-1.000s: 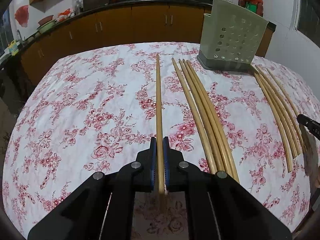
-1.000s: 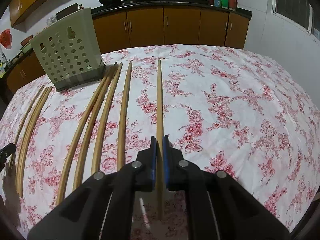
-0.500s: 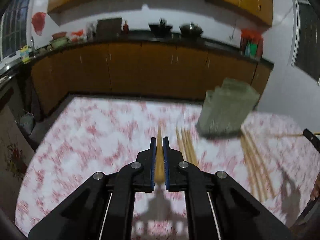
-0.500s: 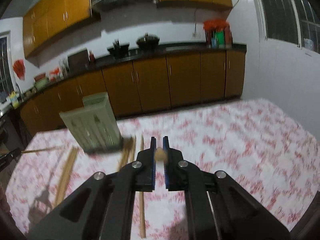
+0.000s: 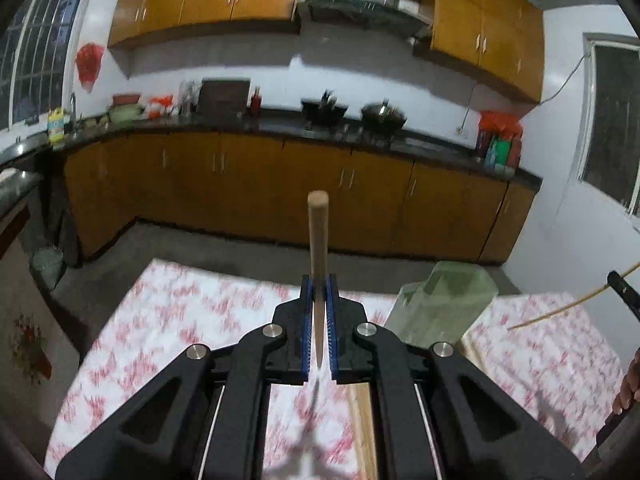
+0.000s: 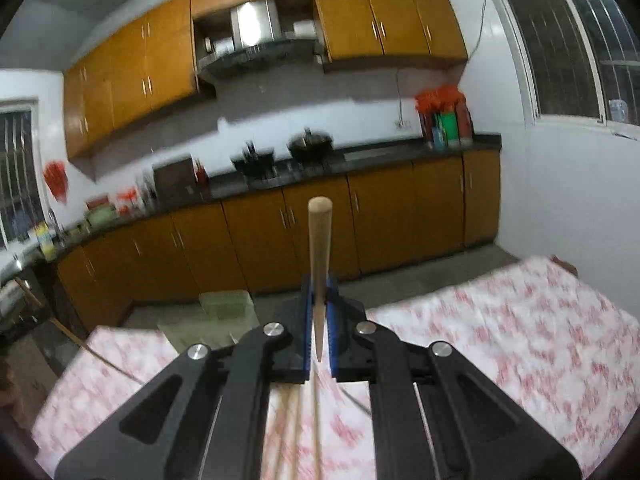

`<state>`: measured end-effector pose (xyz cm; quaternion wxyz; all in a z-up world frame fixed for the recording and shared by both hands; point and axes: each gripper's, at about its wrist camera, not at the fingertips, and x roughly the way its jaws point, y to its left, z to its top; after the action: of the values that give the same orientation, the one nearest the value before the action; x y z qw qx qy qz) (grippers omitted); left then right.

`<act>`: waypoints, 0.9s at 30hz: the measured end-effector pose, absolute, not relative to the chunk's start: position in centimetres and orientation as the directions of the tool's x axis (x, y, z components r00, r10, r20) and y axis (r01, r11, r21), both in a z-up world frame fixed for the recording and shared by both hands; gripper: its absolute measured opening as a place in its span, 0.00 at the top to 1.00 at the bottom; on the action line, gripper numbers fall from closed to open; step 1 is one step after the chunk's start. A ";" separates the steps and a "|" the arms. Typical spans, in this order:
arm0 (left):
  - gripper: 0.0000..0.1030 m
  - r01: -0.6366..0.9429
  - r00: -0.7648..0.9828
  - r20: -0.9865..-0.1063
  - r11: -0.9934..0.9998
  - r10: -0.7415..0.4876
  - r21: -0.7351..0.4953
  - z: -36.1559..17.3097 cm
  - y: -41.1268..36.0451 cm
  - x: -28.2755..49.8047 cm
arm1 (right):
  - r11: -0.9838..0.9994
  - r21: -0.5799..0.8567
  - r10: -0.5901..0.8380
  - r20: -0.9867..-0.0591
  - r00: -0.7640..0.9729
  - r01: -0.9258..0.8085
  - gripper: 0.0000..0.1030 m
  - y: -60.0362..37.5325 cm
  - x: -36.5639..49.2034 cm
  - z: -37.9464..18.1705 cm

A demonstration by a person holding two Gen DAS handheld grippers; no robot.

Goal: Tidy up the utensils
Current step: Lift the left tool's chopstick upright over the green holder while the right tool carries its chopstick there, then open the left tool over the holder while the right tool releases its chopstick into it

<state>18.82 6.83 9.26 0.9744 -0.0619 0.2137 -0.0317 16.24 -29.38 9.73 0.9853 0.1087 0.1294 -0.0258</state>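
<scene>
The left tongs (image 5: 319, 280) are clamped on a wooden chopstick (image 5: 318, 236) that juts forward past their tips, its blunt end up in the air. The right tongs (image 6: 319, 280) grip a second chopstick (image 6: 319, 248) the same way. Below both lies the flowered bench (image 5: 180, 312), its far edge ahead of the tongs with bare floor between it and the cabinets. A green holder (image 5: 440, 308) stands on the bench just right of the left tongs; from the right tongs it (image 6: 216, 316) sits to the left, near the far edge. Only the left view shows a hand (image 5: 630, 384) at the right edge. More chopsticks (image 6: 296, 432) lie under the right tongs.
</scene>
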 end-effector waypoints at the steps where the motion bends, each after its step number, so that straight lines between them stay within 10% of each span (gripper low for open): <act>1: 0.93 0.045 0.915 -0.391 0.990 -0.096 -0.137 10.2 6.6 18.8 | 0.974 0.219 -0.014 -0.234 0.972 0.066 0.92 -29.3 16.3 10.7; 8: 0.93 0.158 0.943 -0.261 0.969 -0.205 -0.192 15.4 3.5 19.4 | 0.962 0.268 0.082 -0.130 0.988 -0.044 0.92 -27.9 17.8 15.6; 27: 0.93 0.206 0.883 -0.372 0.948 -0.286 -0.241 9.5 -1.0 25.4 | 0.968 0.243 0.166 -0.413 0.896 -0.067 0.89 -23.9 26.2 9.2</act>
<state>25.41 -1.02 9.52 0.9654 -0.0978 0.2053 -0.1276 26.22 -23.88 9.23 0.9671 0.1118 0.2204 0.0603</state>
